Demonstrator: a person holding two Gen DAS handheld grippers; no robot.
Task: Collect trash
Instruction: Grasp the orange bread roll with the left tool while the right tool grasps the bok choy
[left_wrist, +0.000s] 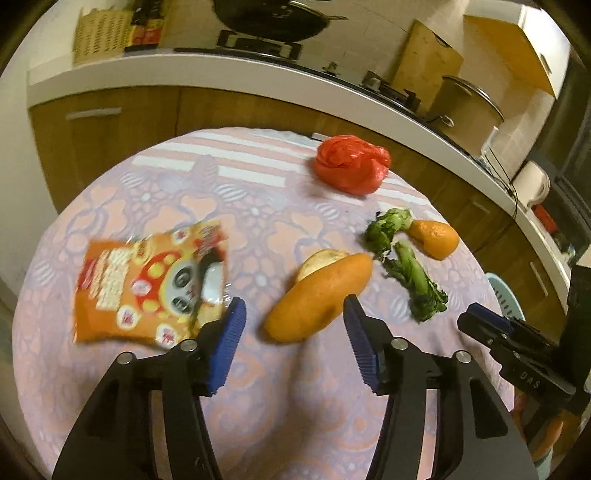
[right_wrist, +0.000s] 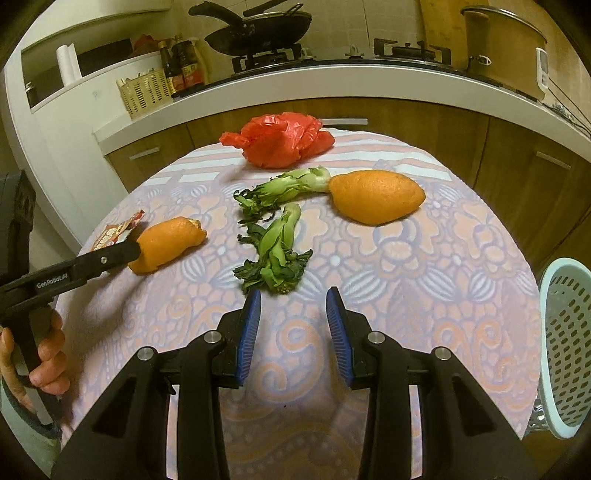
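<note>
On the patterned tablecloth lie an orange snack wrapper, two orange peels, two green vegetable scraps and a crumpled red plastic bag. My left gripper is open, with the nearer orange peel just ahead between its fingertips. My right gripper is open and empty, just short of the nearer vegetable scrap. The other peel and the other scrap lie beyond it, with the red bag at the far edge.
A pale blue perforated basket stands off the table's right edge. Beyond the table is a kitchen counter with a stove, a wok, a pot and bottles. Wooden cabinets sit under it.
</note>
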